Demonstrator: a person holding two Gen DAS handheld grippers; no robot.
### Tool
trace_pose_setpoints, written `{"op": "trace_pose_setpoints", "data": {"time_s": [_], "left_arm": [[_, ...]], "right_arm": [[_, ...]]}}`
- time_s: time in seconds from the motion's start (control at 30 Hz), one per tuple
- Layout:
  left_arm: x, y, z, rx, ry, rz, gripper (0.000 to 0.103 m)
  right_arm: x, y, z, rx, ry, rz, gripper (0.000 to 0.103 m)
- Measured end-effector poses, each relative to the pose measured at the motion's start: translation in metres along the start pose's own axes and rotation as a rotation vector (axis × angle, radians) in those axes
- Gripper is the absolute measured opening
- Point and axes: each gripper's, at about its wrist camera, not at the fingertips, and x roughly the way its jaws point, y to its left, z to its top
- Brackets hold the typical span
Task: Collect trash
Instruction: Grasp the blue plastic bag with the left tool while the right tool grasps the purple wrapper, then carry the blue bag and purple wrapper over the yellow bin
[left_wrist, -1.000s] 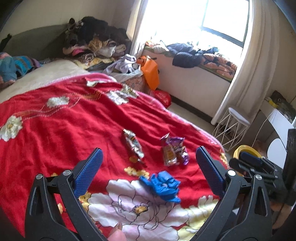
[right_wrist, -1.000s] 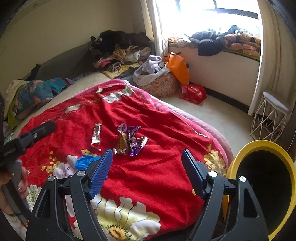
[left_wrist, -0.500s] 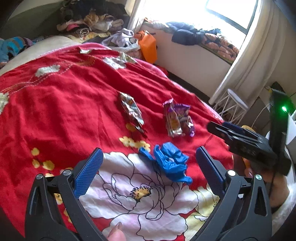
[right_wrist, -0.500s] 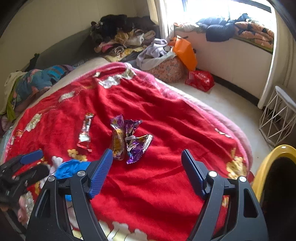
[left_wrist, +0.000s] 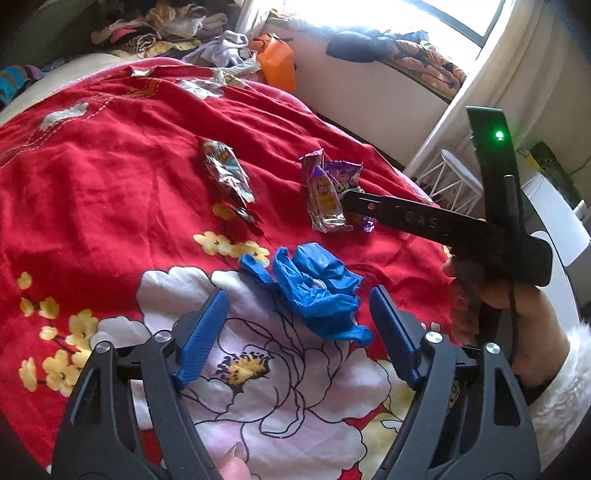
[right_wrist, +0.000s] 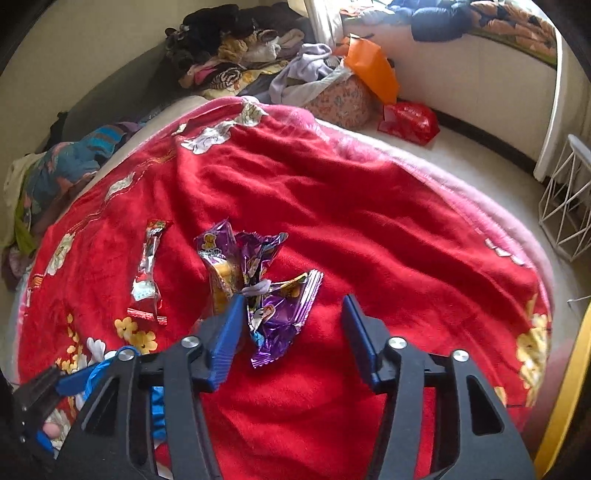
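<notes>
left tongs (left_wrist: 295, 332) gape around a blue glove (left_wrist: 317, 288) on the blanket (right_wrist: 369, 206); right tongs (right_wrist: 291, 325) gape over purple wrappers (right_wrist: 273, 299). both look light, limp and crinkly, so pinch each at its bunched middle.

Red floral blanket (left_wrist: 110, 155); blue glove (left_wrist: 317, 288); purple wrappers (right_wrist: 273, 295).

I see a bed (right_wrist: 369, 221) under a red flowered blanket (left_wrist: 110, 166). On the blanket lie a crumpled blue glove (left_wrist: 317, 291), a silver-red wrapper (left_wrist: 227, 177) and, well apart from it, purple wrappers (right_wrist: 266, 288) bunched together.
</notes>
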Motion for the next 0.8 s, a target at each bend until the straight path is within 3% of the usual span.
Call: {"op": "trace_pose_setpoints", "data": {"time_s": [0.07, 0.13, 0.27, 0.37, 0.47, 0.8], "left_arm": [[0.003, -0.001, 0.000, 0.001, 0.007, 0.001, 0.056], [0.005, -0.002, -0.001, 0.005, 0.013, 0.001, 0.051], [0.007, -0.004, -0.002, 0.006, 0.024, -0.020, 0.028], [0.008, -0.005, -0.003, 0.008, 0.028, -0.028, 0.018], [0.007, -0.005, -0.001, 0.010, 0.028, -0.040, 0.012], [-0.013, -0.015, 0.007, 0.047, -0.033, -0.053, 0.009]], "right_arm": [[0.001, -0.002, -0.001, 0.009, 0.005, -0.002, 0.032], [-0.001, -0.005, -0.004, 0.029, -0.005, 0.005, 0.027], [-0.010, -0.009, -0.010, 0.050, -0.024, 0.006, 0.024], [-0.023, -0.010, -0.017, 0.052, -0.051, 0.006, 0.024], [-0.033, -0.009, -0.023, 0.049, -0.072, 0.002, 0.024], [-0.073, -0.007, -0.041, 0.050, -0.138, 0.020, 0.024]]}}
